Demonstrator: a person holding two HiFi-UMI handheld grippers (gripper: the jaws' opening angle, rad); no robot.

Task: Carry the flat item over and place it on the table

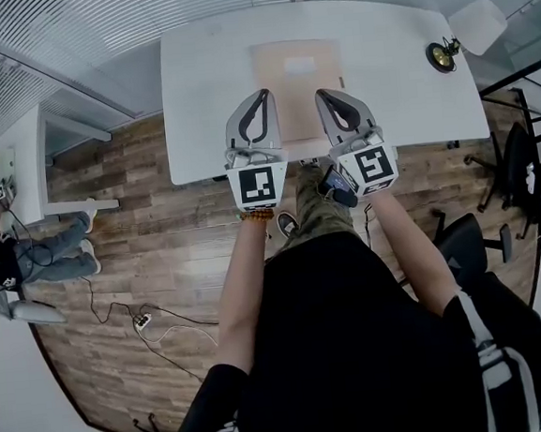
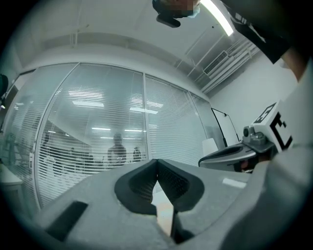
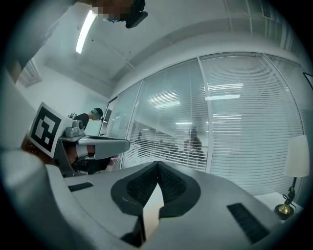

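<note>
The flat item (image 1: 298,81) is a thin tan sheet with a white label, seen over the white table (image 1: 203,94) in the head view. I cannot tell if it rests on the tabletop or hangs just above it. My left gripper (image 1: 258,97) is shut on its near left part, and my right gripper (image 1: 327,95) on its near right part. In the left gripper view the jaws (image 2: 156,164) meet on the sheet's pale edge (image 2: 164,219). The right gripper view shows the same: jaws (image 3: 157,166) pinched on the edge (image 3: 151,212).
A small brass lamp (image 1: 441,55) with a white shade (image 1: 477,25) stands at the table's far right. Black office chairs (image 1: 521,170) are on the right. A seated person (image 1: 29,255) and a white desk (image 1: 25,156) are at the left. Cables (image 1: 143,320) lie on the wooden floor.
</note>
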